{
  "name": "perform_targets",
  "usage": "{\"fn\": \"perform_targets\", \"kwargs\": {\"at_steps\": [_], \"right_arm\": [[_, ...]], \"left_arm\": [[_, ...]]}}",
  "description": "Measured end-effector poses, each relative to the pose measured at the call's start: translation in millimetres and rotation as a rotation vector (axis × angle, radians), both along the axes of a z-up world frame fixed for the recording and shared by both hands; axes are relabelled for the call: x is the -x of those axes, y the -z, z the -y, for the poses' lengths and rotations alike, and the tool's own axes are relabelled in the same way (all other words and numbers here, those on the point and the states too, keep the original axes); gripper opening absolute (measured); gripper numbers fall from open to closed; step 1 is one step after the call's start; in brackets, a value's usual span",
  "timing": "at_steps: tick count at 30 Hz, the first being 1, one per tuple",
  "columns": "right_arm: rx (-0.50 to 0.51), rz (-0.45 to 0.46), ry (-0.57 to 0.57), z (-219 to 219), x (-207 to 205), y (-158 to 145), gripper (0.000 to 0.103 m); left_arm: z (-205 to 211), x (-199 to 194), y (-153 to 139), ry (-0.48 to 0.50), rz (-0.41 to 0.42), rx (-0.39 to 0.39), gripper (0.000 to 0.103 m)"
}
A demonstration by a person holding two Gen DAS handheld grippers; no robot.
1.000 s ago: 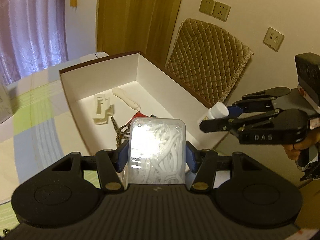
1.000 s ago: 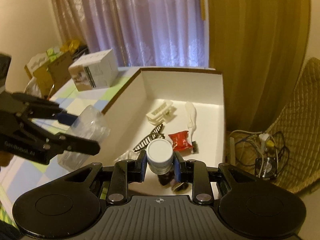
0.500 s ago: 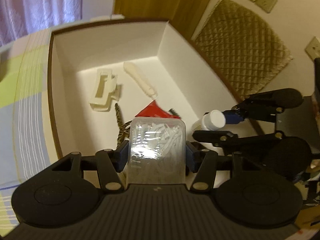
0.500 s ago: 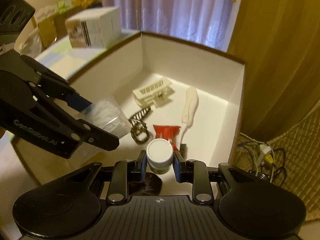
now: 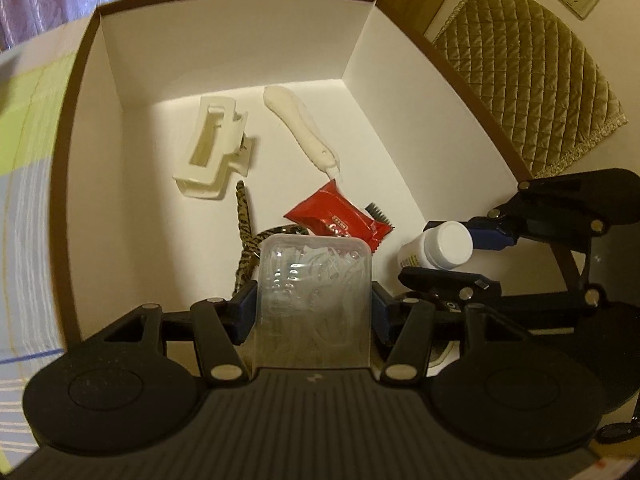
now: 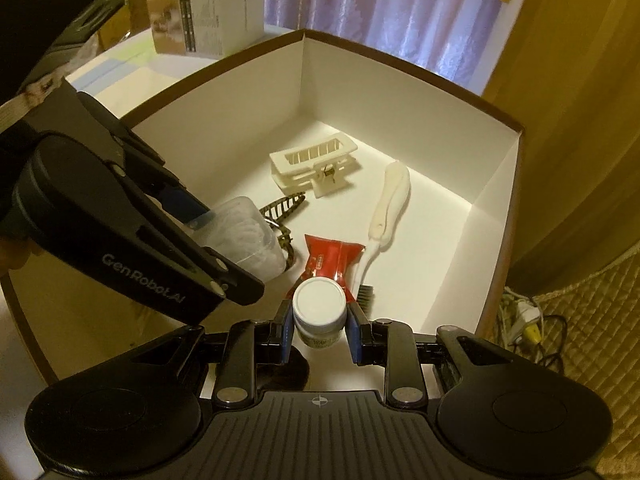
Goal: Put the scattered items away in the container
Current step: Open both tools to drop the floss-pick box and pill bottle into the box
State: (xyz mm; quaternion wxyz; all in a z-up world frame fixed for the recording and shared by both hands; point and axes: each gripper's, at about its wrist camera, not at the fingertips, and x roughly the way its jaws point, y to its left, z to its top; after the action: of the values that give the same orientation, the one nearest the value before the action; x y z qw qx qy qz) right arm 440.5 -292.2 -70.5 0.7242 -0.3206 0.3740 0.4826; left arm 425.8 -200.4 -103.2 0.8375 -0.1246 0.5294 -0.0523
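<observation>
Tablecloth [image 5: 24, 168] in pale checks fills the frame's left edge beneath the white box [image 5: 224, 28], with lilac curtains [image 6: 384, 4] upper centre — a quilted cushion [image 5: 532, 84] upper right. The left gripper [image 5: 314, 308] clamps a clear tub [image 5: 314, 284] low in the frame; the right gripper [image 6: 318, 330] pinches a white bottle [image 6: 319, 308], both held over the box interior.

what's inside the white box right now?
On the box floor: cream hair clip, white brush, red packet, leopard-print clip. Anything beneath the held clear case and bottle is hidden.
</observation>
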Motion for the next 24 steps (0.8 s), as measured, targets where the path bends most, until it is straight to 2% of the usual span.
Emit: {"fn": "perform_targets", "kwargs": {"at_steps": [7, 12, 24], "right_arm": [[0.003, 0.001, -0.011, -1.4, 0.1, 2.6, 0.025], [-0.002, -0.005, -0.007, -2.2, 0.0, 3.9, 0.025], [-0.007, 0.012, 0.000, -4.6, -0.3, 3.9, 0.025]], "left_arm": [[3.0, -1.0, 1.5, 0.011, 0.002, -0.014, 0.052], [4.0, 0.2, -0.9, 0.012, 0.008, -0.012, 0.062], [8.4, 4.8, -5.1, 0.029, 0.023, -0.023, 0.063]]}}
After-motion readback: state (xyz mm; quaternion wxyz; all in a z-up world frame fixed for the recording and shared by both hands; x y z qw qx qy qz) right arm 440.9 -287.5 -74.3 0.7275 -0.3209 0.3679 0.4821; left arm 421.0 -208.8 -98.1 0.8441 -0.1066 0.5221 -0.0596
